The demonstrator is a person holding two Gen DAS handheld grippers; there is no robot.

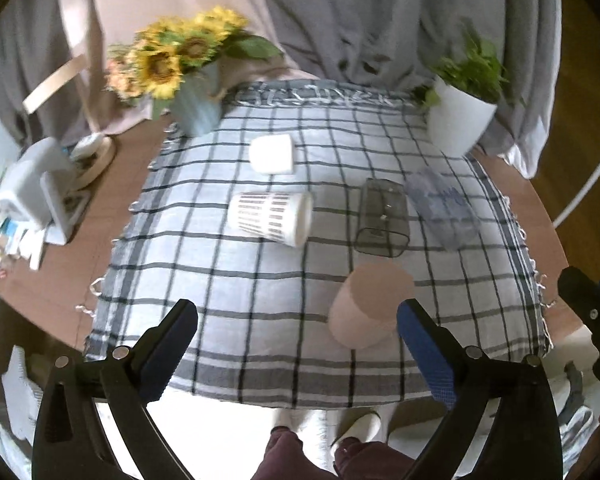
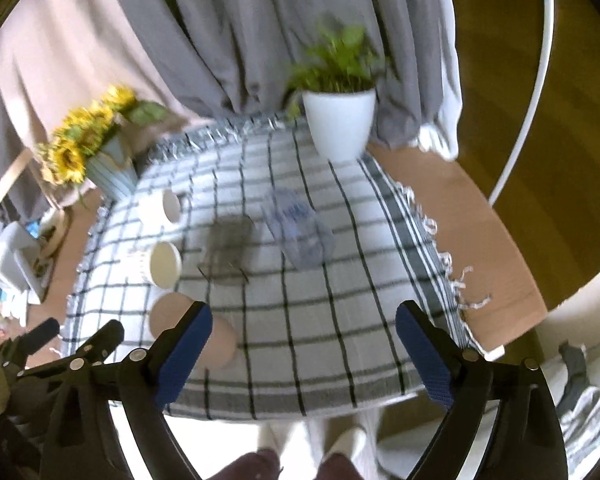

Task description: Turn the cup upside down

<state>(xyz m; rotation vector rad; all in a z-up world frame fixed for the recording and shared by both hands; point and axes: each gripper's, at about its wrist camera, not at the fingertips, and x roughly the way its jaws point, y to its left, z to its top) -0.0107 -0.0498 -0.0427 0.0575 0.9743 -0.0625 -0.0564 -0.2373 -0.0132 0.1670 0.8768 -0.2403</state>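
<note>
Several cups lie on their sides on the checked cloth [image 1: 260,280]. A pink cup [image 1: 365,304] lies nearest, just in front of my left gripper's right finger. Farther off lie a white patterned cup [image 1: 272,218], a plain white cup [image 1: 272,155], a dark clear cup [image 1: 381,218] and a clear bluish cup [image 1: 441,206]. My left gripper [image 1: 298,332] is open and empty above the cloth's near edge. My right gripper [image 2: 303,334] is open and empty; the pink cup [image 2: 172,314] sits behind its left finger, and the bluish cup [image 2: 300,232] is ahead.
A sunflower vase [image 1: 198,104] stands at the back left and a white plant pot [image 1: 457,120] at the back right. Clutter [image 1: 40,196] sits on the wooden table [image 1: 60,272] to the left. Grey curtains hang behind. The person's feet show below the table edge.
</note>
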